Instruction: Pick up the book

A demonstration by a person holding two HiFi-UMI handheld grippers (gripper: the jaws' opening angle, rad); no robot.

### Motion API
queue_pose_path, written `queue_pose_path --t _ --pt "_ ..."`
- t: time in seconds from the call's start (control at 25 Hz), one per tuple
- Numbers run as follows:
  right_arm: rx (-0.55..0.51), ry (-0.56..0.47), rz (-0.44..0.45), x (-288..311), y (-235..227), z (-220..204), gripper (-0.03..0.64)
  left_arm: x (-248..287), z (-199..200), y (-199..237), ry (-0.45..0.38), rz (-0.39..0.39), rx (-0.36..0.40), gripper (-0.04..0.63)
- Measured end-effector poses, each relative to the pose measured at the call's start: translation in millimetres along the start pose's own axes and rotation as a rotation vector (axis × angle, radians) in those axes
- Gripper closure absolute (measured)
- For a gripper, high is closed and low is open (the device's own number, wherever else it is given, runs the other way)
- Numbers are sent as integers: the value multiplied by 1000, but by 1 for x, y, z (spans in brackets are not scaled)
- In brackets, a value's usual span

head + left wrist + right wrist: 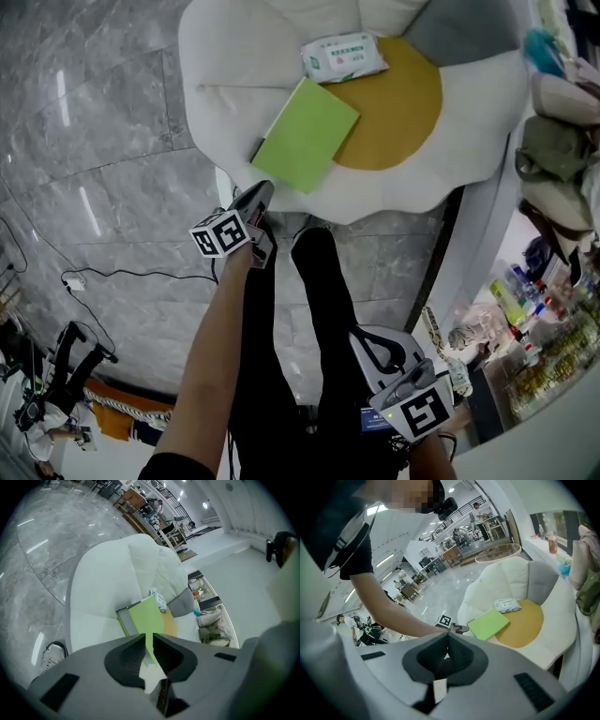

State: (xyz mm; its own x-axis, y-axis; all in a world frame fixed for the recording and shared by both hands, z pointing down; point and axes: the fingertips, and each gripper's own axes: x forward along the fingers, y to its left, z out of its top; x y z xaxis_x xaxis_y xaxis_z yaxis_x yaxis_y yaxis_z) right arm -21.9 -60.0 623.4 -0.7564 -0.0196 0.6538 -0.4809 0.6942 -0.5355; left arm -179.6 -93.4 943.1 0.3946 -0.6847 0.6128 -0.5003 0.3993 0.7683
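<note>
Book (145, 618) is partly hidden behind the barely parted, empty left hand-held gripper (149, 637); right hand-held gripper (447, 637) is closed.

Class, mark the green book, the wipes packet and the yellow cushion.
green book (305, 136): head view, middle of its cover.
wipes packet (344, 56): head view, its printed top.
yellow cushion (398, 117): head view, bare middle.

Showroom hall, marble floor (94, 141), white lounge chair (234, 56)

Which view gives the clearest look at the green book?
Head view: the green book shows flat-on from above, lying on the white chair. The left gripper view foreshortens it, with its near end hidden; the right gripper view shows it small and oblique.
</note>
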Motion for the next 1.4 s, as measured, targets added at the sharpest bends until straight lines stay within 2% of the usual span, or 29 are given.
queue_pose_path --t 0.2,0.4,0.56,0.72,0.92,1.16,1.28,1.4 --pt "-19 0 8 11 -4 -2 601 11 -5 9 15 10 16 481" --pt "-7 -8 8 22 -6 3 601 22 -3 16 -11 10 -5 408" --pt "3 9 19 27 -5 -3 601 32 0 23 -32 19 -29 323" --pt "15 21 8 24 -13 -13 601 41 3 25 -61 12 -65 291" --pt "17 22 6 21 -16 -17 601 44 6 22 -81 2 -92 290" --pt "16 28 6 20 -13 -23 601 52 7 32 -64 83 -118 293" --pt "17 26 10 21 -9 -24 601 55 7 34 -57 126 -140 321" --pt "24 23 26 23 -3 -24 601 53 8 30 -52 119 -168 362"
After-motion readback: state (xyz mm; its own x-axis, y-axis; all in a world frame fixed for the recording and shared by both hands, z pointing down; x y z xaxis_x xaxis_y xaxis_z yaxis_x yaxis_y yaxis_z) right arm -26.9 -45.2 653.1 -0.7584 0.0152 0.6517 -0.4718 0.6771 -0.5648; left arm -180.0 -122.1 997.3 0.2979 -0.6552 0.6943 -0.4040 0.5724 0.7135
